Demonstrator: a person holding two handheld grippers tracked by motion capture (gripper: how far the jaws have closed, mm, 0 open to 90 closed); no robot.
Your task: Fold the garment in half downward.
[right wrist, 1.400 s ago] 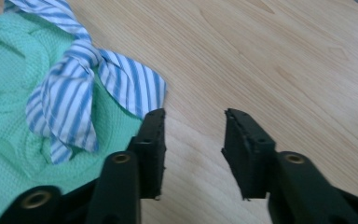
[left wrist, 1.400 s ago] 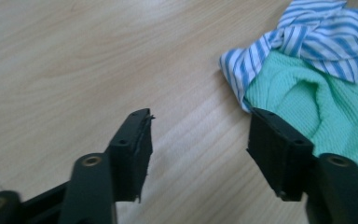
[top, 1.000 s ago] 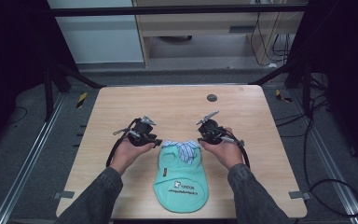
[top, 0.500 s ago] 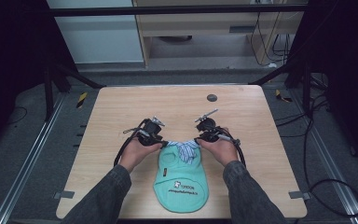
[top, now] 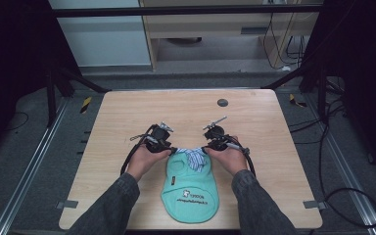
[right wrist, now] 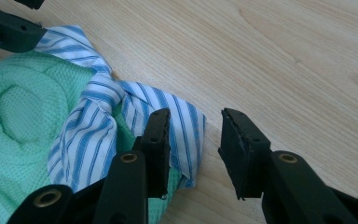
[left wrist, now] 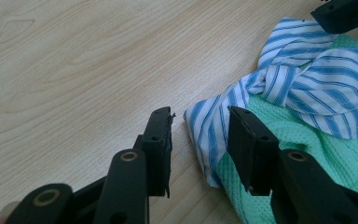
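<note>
Your left tool (left wrist: 198, 135) stood with its jaws apart, holding nothing, one jaw on bare wood and the other over the near corner of the striped collar (left wrist: 279, 88), so the cloth's edge sat right in the gap. Your right tool (right wrist: 193, 140) mirrored it: jaws parted and empty, the inner jaw lying over the collar's other flap, the outer one over the table (right wrist: 284, 56). That pairing looked deliberate to me, each tool lined up to pinch one top corner of the green garment (top: 190, 183), which lay flat on the near half of the table with its collar end pointing away from you and its printed hem toward you. In the high view your hands flanked the collar, the left tool (top: 169, 148) and the right tool (top: 206, 148) both angled inward at it. You had plenty of bare wood beyond the collar and to either side; only a small dark disc (top: 222, 102) sat near the far edge, well apart. The hem lay close to the near edge, leaving little room there.
</note>
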